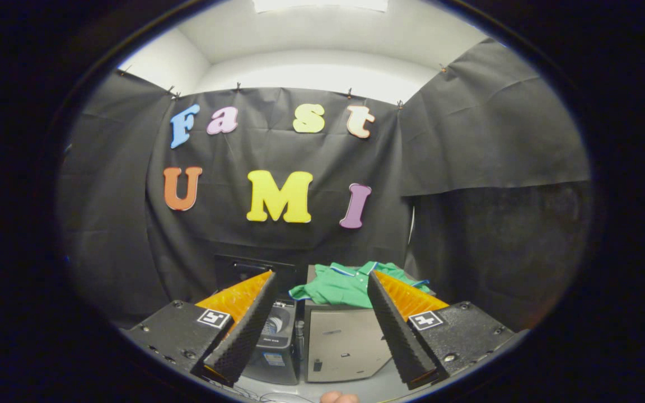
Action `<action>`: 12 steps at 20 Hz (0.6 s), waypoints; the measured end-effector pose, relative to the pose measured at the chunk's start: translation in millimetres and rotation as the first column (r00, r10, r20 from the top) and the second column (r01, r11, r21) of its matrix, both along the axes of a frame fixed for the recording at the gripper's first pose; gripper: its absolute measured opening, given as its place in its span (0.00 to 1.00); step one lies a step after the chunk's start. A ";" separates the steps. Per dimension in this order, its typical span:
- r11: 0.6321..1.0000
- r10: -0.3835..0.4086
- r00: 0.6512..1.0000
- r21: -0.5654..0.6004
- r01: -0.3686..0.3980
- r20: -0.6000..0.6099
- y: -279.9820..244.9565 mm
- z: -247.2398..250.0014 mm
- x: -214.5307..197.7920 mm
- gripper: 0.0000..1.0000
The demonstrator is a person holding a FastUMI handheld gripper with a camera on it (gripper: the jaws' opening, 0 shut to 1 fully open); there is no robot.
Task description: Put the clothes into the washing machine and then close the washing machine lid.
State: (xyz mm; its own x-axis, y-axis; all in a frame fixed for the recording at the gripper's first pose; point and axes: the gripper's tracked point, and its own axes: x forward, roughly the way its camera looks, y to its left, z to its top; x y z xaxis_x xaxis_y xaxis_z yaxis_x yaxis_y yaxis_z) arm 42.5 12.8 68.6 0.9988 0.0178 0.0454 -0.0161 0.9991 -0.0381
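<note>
A green shirt [342, 284] with white and blue trim lies crumpled on top of a pale grey cabinet [342, 344], beyond and between my fingers. To the cabinet's left stands the small washing machine [275, 341], its dark lid [252, 268] raised upright behind it and its drum opening partly hidden by my left finger. My gripper [321, 275] is open, held well back from both, with nothing between the fingers.
Black cloth walls close the booth behind and on both sides. A pale floor or tabletop [356, 389] runs below the cabinet and machine. A fingertip of a person's hand [338, 397] shows at the bottom, between the fingers.
</note>
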 end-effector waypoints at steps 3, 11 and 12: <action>1.000 -0.007 1.000 -0.002 0.007 -0.027 -17.0 10.7 30.3 1.00; 1.000 0.006 0.989 0.014 -0.003 -0.148 -73.8 5.6 174.2 1.00; 1.000 0.014 0.984 0.018 -0.011 -0.178 -80.1 -2.4 195.9 1.00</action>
State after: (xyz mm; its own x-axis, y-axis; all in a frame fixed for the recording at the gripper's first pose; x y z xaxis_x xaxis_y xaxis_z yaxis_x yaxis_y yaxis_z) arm 238.5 -67.3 66.2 0.9907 0.0311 -0.1324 -0.0336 0.9993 -0.0167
